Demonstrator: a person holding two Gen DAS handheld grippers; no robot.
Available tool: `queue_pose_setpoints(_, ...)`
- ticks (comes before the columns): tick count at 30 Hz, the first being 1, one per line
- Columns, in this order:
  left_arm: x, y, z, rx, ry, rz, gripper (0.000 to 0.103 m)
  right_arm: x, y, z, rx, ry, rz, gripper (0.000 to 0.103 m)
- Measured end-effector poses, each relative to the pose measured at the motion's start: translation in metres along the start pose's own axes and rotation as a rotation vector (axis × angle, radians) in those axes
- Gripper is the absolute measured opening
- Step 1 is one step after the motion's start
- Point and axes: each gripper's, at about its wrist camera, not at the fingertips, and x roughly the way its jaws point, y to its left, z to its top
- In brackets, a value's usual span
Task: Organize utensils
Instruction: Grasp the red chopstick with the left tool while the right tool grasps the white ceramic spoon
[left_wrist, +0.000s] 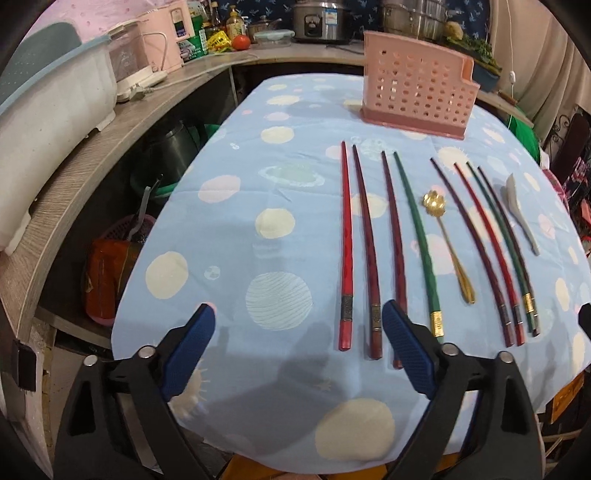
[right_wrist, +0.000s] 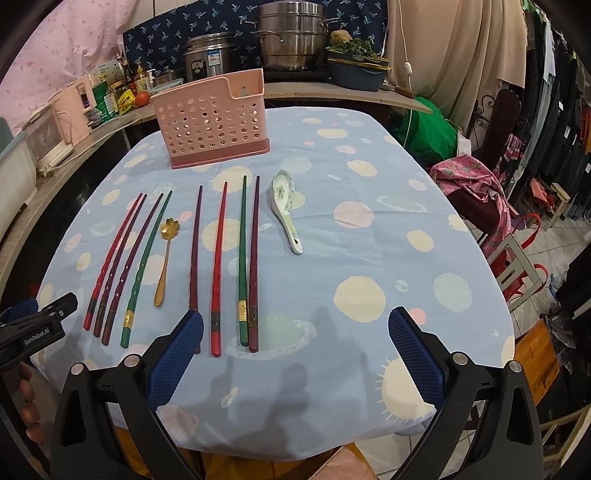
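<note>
Two hand-held grippers with blue ribbed pads are hovering at the near edge of a table draped in a pale blue planet-print cloth (right_wrist: 369, 229), both spread wide and gripping nothing. The left gripper (left_wrist: 298, 321) is hanging beside the leftmost chopsticks, its right pad overlapping the butt end of one; the right gripper (right_wrist: 295, 328) is sitting over the right-hand group.

Nothing is looking sorted yet — by the look of it, the job is only starting. Every utensil is lying flat on the cloth, and the pink perforated plastic utensil holder (right_wrist: 212, 122) is standing upright at the far end, well apart from them and, as far as its holes show, holding nothing.

Counted from the right wrist view: eight lacquered chopsticks in red, dark maroon and green, lying roughly parallel with tips pointing toward the holder — four in a left cluster (right_wrist: 125, 258) and four in a right cluster (right_wrist: 229, 258). Between them is lying one gold metal spoon with a flower-shaped bowl (right_wrist: 165, 258), and just right of the row one white ceramic soup spoon with a green floral pattern (right_wrist: 286, 210). All ten pieces are waiting to go into the holder.
</note>
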Motion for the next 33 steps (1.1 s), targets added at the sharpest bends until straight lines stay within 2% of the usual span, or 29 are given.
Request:
queue_pose_setpoints(1,0.005,0.0,0.0,0.003,0.014,-0.004,0.076,0.002,0.0,0.0,-0.002,0.005,0.002,0.095)
queue_pose_setpoints(9,0.025,0.001,0.002,0.002,0.053,-0.02,0.061,0.016,-0.001,0.006,-0.004,0.033,0.008,0.09)
queue_pose_setpoints(11,0.026,0.0,0.003,0.004,0.052,-0.038,0.052,0.02,-0.001,0.008,-0.003,0.037,0.014,0.087)
queue_pose_setpoints(12,0.027,0.0,0.004,0.005,0.059,-0.053,0.04,0.022,-0.001,0.009,-0.002,0.038,0.017,0.086)
queue_pose_setpoints(13,0.029,-0.001,0.004,0.006,0.073,-0.064,0.023,0.024,-0.001,0.01,-0.002,0.04,0.018,0.085)
queue_pose_setpoints(14,0.03,-0.002,0.004,0.006,0.077,-0.065,0.022,0.027,-0.001,0.012,-0.002,0.041,0.019,0.082)
queue_pose_setpoints(16,0.031,-0.002,0.005,0.006,0.077,-0.08,0.011,0.032,-0.002,0.015,-0.003,0.043,0.016,0.078)
queue_pose_setpoints(22,0.033,-0.002,0.007,0.003,0.089,-0.102,0.008,0.054,-0.011,0.029,0.011,0.054,0.02,0.061)
queue_pose_setpoints(24,0.034,-0.002,0.008,0.004,0.091,-0.104,0.007,0.062,-0.012,0.035,0.011,0.055,0.019,0.051)
queue_pose_setpoints(33,0.036,-0.001,0.011,-0.004,0.102,-0.111,0.007,0.101,-0.012,0.053,0.012,0.085,0.041,0.026)
